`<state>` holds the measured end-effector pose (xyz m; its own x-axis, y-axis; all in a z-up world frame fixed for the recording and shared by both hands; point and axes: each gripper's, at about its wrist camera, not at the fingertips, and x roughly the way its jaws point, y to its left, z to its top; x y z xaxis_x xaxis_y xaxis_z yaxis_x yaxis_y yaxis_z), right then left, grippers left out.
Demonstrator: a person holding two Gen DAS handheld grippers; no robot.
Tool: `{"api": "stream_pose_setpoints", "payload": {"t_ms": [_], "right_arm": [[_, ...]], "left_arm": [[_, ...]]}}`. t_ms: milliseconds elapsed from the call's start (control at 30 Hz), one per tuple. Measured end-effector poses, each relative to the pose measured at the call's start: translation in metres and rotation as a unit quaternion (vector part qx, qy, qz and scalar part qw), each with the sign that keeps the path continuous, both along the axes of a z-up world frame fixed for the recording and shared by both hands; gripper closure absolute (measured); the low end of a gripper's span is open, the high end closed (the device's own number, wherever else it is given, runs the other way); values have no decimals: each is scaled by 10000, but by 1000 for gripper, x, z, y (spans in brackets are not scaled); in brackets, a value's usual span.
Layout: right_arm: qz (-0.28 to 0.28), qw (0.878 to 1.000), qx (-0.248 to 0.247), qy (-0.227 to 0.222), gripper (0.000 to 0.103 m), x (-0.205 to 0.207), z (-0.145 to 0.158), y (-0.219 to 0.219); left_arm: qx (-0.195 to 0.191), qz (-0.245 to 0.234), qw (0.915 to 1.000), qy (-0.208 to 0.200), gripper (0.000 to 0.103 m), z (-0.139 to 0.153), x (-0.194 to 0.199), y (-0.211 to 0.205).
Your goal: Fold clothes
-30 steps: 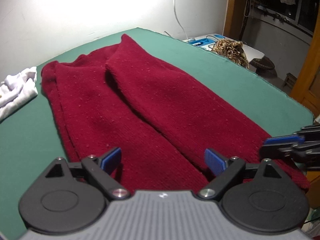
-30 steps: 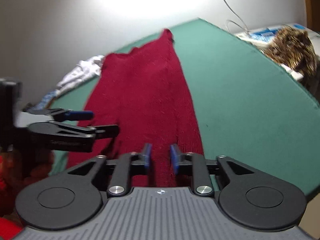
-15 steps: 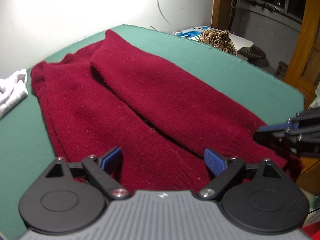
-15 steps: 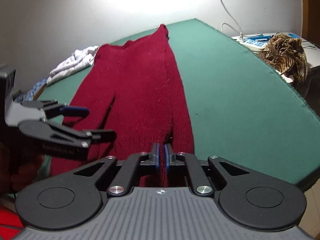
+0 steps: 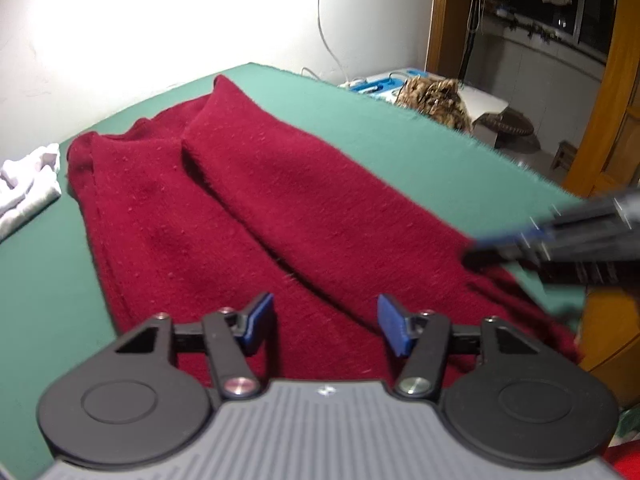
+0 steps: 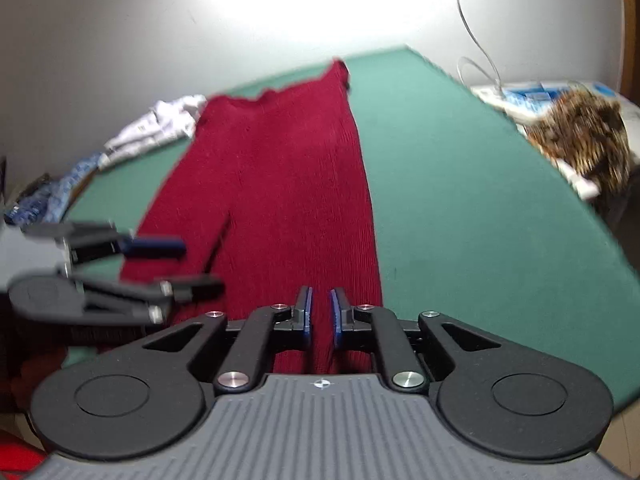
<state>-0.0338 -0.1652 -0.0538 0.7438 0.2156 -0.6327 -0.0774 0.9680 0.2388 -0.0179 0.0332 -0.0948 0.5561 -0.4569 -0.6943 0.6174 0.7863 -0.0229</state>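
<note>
A dark red knit garment (image 5: pixel 260 200) lies lengthwise on the green table (image 5: pixel 360 120), one half folded over the other along a middle seam. My left gripper (image 5: pixel 326 326) hovers over the near hem. Its jaws are closing, with red knit under the gap and neither pad pressing on it. My right gripper (image 6: pixel 321 316) is at the near right part of the hem. Its jaws are closing too, and the red garment (image 6: pixel 288 180) fills the narrow gap between the pads. Each wrist view shows the other tool, blurred: the right gripper (image 5: pixel 474 251) and the left gripper (image 6: pixel 200 266).
Crumpled white clothes (image 5: pixel 28 188) lie at the far left of the table, beside blue patterned cloth (image 6: pixel 44 196). A brown striped bundle (image 6: pixel 580 132) rests beyond the right edge. A wooden door frame (image 5: pixel 600 100) stands to the right. Bare green table (image 6: pixel 460 200) lies right of the garment.
The left jaws have narrowed from wide open. The right jaws came together around the red hem. The right gripper now looks blurred in the left wrist view.
</note>
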Motion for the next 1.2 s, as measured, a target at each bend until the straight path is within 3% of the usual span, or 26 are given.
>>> {"api": "stream_pose_setpoints", "payload": {"t_ms": [167, 267, 367, 533, 800, 967, 1033, 1200], "right_arm": [[534, 9979, 350, -66, 91, 71, 22, -23], [1171, 9931, 76, -45, 88, 112, 22, -8], [1626, 9864, -204, 136, 88, 143, 7, 5], [1777, 9830, -368, 283, 90, 181, -17, 0], [2085, 9779, 85, 150, 89, 193, -26, -14], [2153, 9764, -121, -101, 84, 178, -25, -11], [2244, 9737, -311, -223, 85, 178, -19, -9], [1772, 9831, 33, -448, 82, 215, 9, -24]], "left_arm": [[53, -45, 9997, 234, 44, -7, -7, -28], [96, 88, 9997, 211, 42, -10, -15, -41], [-44, 471, 9979, 444, 34, -12, -11, -40], [-127, 965, 9936, 568, 34, -12, -19, -37], [142, 1650, 9854, 403, 33, -7, -39, -50], [197, 1991, 9785, 502, 27, -1, -50, -49], [211, 2008, 9780, 521, 27, 1, -48, -49], [158, 1864, 9813, 450, 26, 9, -44, -54]]}}
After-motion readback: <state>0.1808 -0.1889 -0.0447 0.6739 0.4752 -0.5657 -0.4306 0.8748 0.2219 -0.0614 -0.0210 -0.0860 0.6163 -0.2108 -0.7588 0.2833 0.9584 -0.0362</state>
